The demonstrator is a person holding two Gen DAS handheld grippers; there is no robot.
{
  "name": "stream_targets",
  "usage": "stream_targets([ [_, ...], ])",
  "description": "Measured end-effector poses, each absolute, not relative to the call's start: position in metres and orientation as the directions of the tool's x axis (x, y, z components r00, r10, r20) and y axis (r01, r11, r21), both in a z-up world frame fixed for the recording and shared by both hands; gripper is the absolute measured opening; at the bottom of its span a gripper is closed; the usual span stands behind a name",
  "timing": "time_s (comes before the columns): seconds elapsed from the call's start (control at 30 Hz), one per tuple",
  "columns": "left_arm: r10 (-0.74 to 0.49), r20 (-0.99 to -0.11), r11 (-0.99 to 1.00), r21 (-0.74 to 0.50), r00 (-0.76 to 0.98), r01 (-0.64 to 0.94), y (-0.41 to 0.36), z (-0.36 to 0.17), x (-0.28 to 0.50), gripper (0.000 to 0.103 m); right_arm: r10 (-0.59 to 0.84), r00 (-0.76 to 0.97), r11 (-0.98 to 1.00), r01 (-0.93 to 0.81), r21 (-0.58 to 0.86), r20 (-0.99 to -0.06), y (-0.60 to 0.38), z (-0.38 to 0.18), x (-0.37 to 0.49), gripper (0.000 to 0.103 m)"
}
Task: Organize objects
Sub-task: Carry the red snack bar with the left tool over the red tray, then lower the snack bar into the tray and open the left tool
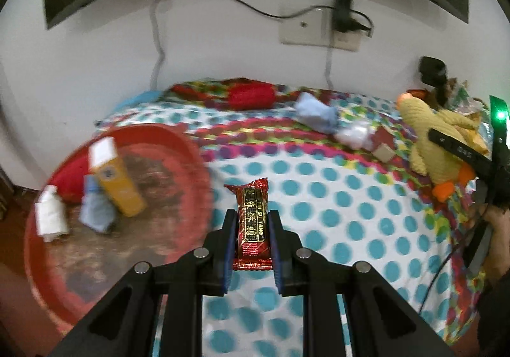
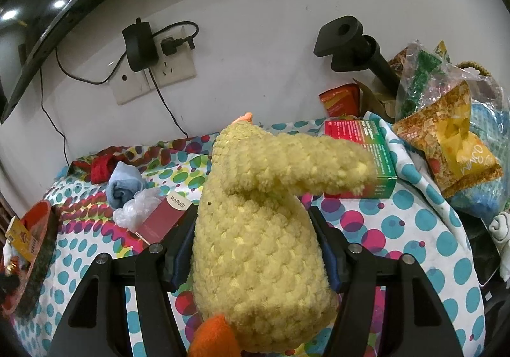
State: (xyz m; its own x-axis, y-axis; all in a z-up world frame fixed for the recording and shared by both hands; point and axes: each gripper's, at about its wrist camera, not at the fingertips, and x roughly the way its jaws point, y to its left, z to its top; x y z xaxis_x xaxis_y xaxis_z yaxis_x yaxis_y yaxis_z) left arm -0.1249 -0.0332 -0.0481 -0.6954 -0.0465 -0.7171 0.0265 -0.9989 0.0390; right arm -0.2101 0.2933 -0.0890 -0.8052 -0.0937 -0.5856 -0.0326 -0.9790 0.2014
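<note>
Red snack bar (image 1: 252, 223) only left cam; duck (image 2: 261, 229) w/ right.

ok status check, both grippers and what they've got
Left gripper shut on red snack bar, red basin just to its left. Right gripper shut on yellow plush duck. Nothing blocking the basin.

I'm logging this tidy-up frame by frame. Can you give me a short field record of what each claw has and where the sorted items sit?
left claw: shut on red snack bar
right claw: shut on yellow plush duck
red basin: holds orange box, white bottle, blue cloth
surface: polka-dot cloth
loose on cloth: green box, rolled blue sock
</note>
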Motion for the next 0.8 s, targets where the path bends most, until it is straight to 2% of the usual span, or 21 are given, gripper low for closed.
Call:
stream_targets([
  [0.17,-0.115,-0.712,-0.993,0.059,-0.693,0.104,-0.080,-0.032,-0.117,0.019,-0.099,-0.802,-0.974,-0.043,0.222,-0.590,0.296,-0.090,-0.211,0.062],
  [0.3,-0.130,-0.717,-0.980,-0.011,-0.685,0.198,-0.133,-0.016,-0.113,0.019,-0.099,-0.798,-0.975,-0.042,0.219,-0.595,0.296,-0.091,-0.213,0.062],
  [0.4,-0.187,-0.715,-0.963,-0.003,-0.674,0.270,-0.172,-0.008,-0.116,0.020,-0.089,-0.795,-0.978,-0.044,0.204,-0.600,0.294,-0.091,-0.213,0.062],
  [0.6,-0.206,-0.761,-0.932,-0.038,-0.615,0.360,-0.232,-0.020,-0.137,0.020,-0.093,-0.796,-0.977,-0.043,0.209,-0.598,0.295,-0.092,-0.213,0.062],
  [0.8,-0.181,-0.770,-0.934,-0.060,-0.612,0.352,-0.250,-0.032,-0.164,0.020,-0.091,-0.796,-0.978,-0.042,0.205,-0.599,0.295,-0.093,-0.214,0.063],
])
